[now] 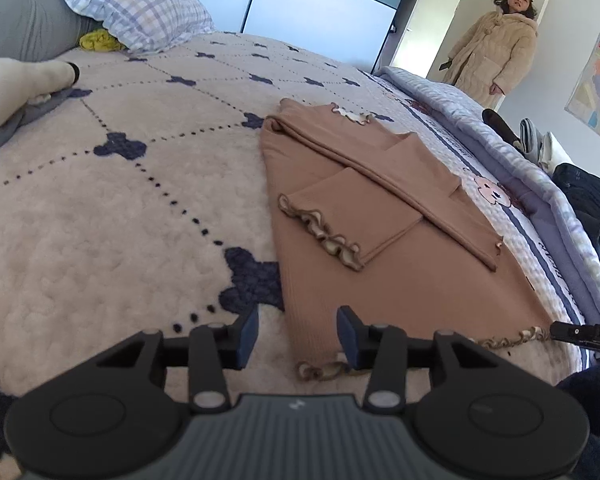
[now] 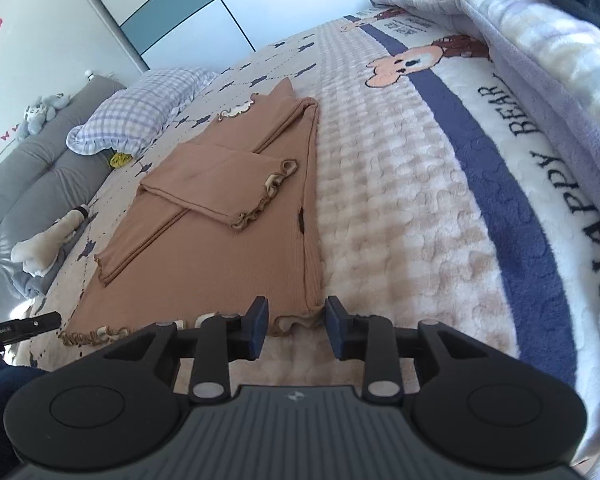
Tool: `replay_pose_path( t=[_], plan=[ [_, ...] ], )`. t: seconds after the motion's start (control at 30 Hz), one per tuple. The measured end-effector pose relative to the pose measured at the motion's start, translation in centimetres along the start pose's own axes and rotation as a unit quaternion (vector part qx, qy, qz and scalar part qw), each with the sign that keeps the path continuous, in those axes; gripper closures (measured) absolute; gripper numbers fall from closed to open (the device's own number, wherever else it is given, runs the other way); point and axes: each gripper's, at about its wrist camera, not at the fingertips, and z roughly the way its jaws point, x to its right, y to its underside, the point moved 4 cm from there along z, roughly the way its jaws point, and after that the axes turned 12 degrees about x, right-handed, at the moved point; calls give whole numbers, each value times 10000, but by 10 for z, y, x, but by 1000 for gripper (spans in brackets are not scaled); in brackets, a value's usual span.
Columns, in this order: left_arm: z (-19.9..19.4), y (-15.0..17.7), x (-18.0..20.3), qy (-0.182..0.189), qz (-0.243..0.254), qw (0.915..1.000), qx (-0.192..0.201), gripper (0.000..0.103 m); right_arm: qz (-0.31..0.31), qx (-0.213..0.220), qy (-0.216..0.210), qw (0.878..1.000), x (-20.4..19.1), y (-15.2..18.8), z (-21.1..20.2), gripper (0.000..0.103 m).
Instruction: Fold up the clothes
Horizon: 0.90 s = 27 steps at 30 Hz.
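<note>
My left gripper (image 1: 298,338) sits nearest, its fingers spread with nothing between them, poised over the frilled hem (image 1: 324,370) at the near left corner of the brown top (image 1: 340,280); my right gripper (image 2: 296,328) is spread likewise, empty, straddling the near right corner of that hem. The top lies flat on the blanket (image 1: 100,220), long way out from me, both sleeves already crossed over its front and the side edges turned in; the checked pillow (image 1: 140,8) is well beyond its collar to the left. It looks a thin ribbed knit: light, limp, stretchy, likely to sag between two holds; I judge the hem corners the sound places to pinch, taking every layer.
</note>
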Motion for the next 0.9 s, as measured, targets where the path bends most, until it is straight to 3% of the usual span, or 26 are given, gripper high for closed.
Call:
replay_pose_path(
  t=[0.17,0.2,0.23,0.33,0.53,0.9],
  plan=[
    [4,10,0,0,11,10000,78,60,-32,48,-142,9999,4,8,-4,71],
    [4,10,1,-19,59,10000,74,69,-108,29,-142,9998,4,10,-4,81],
    [4,8,1,-18,100,9999,59,84,-191,12,-137,9997,4,10,-4,90],
    [1,4,4,68,11,10000,59,96,-254,46,-159,9995,4,8,-5,101],
    [-10,-8,6,169,-202,9995,184,97,-27,353,-309,9989,0,-6,-11,101],
    [-8,-39,6,307,-479,9978,351,97,-170,760,-331,9964,-12,-45,-2,101]
  ],
)
